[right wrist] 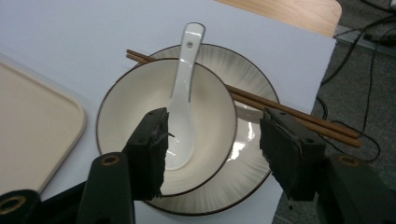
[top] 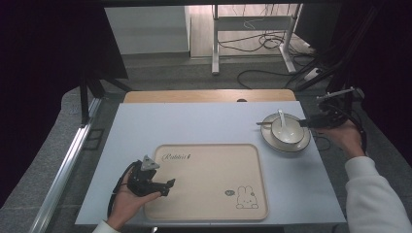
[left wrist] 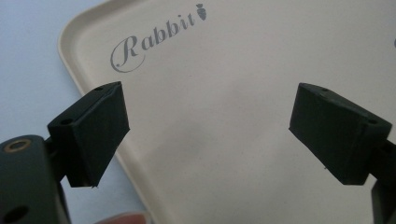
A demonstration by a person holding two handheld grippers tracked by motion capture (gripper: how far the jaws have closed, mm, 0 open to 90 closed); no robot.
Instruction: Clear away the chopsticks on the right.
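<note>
Two grippers are at work, well apart. At the right of the high view the right gripper (top: 311,122) reaches over a stack of crockery: a white ceramic bowl with a dark rim (right wrist: 140,100) sits on a ribbed white plate (right wrist: 252,79), a white ceramic soup spoon (right wrist: 183,84) lies in the bowl with its handle toward the top of the right gripper view, and a pair of brown wooden chopsticks (right wrist: 299,116) rests across the plate behind the bowl. This claw is released, its jaws wide, one over the bowl's inside, the other over the plate's right side. At the lower left of the high view the left gripper (top: 167,187) rests at the left edge of the beige rounded tray printed with "Rabbit" (top: 214,170); its jaws are also spread, gripping nothing.

The step in hand looks like the approach to the bowl's near rim. Next, the jaws likely need to drop astride that rim and close without disturbing spoon or chopsticks
</note>
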